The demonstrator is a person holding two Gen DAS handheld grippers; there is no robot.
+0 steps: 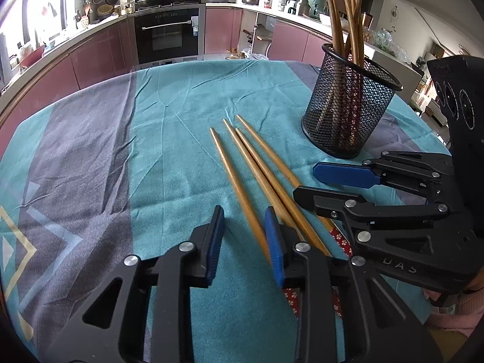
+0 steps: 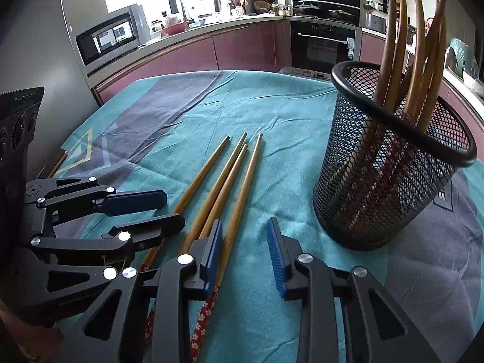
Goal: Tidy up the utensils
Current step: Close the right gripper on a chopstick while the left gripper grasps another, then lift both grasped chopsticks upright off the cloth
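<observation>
Your four bamboo chopsticks run lengthwise away between both empty, part-open claws, left claw and right claw, the leftmost stick nearest your left.

The loose chopsticks run under the left gripper toward five o'clock, handle ends hidden. The mesh holder veils its chopsticks' lower halves; their tips leave at twelve o'clock.

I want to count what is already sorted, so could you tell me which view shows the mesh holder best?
The right wrist view: the mesh holder is near and large, its chopsticks distinct. The left wrist view shows it smaller, farther right.
</observation>
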